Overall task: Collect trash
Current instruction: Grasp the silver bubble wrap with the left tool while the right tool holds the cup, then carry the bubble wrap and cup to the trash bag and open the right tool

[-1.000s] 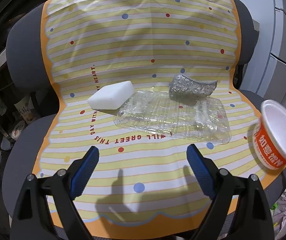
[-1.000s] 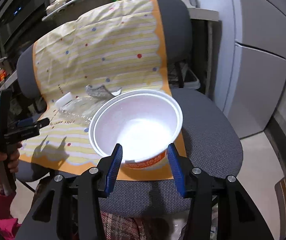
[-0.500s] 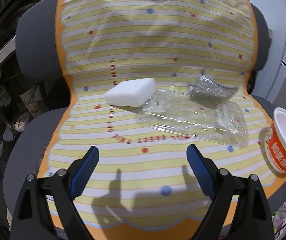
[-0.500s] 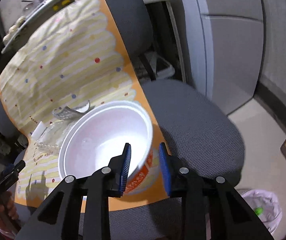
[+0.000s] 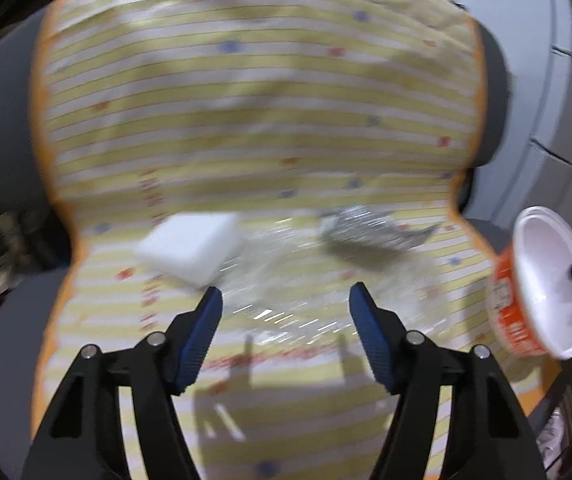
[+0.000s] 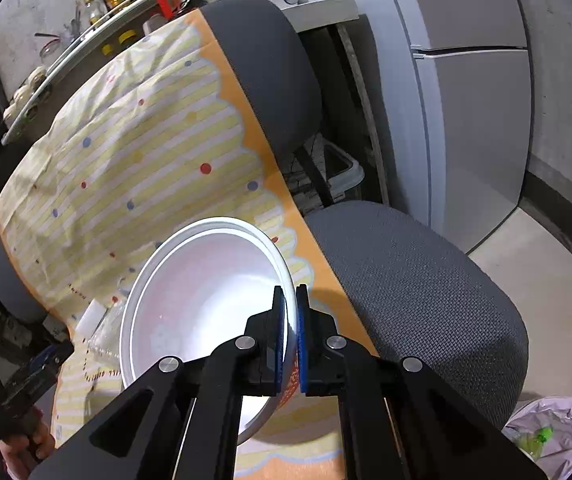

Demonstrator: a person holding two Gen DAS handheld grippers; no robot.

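My right gripper (image 6: 290,298) is shut on the rim of a white foam noodle bowl (image 6: 206,304) with an orange label, held tilted above the chair seat; the bowl also shows at the right of the left wrist view (image 5: 545,284). My left gripper (image 5: 286,304) is open and empty, just short of a clear plastic wrapper (image 5: 305,292). A white foam block (image 5: 190,248) lies to its left and a crumpled silver foil (image 5: 365,228) behind it. All lie on a yellow striped sheet (image 5: 246,100).
The sheet drapes over a grey office chair (image 6: 405,272). A bag with trash (image 6: 545,428) lies on the floor at lower right. A grey fridge (image 6: 477,80) stands right of the chair, a cluttered shelf (image 6: 98,8) behind it.
My right gripper closed on the bowl's rim and tipped the bowl up. My left gripper narrowed its opening and moved forward towards the clear wrapper; its view is blurred.
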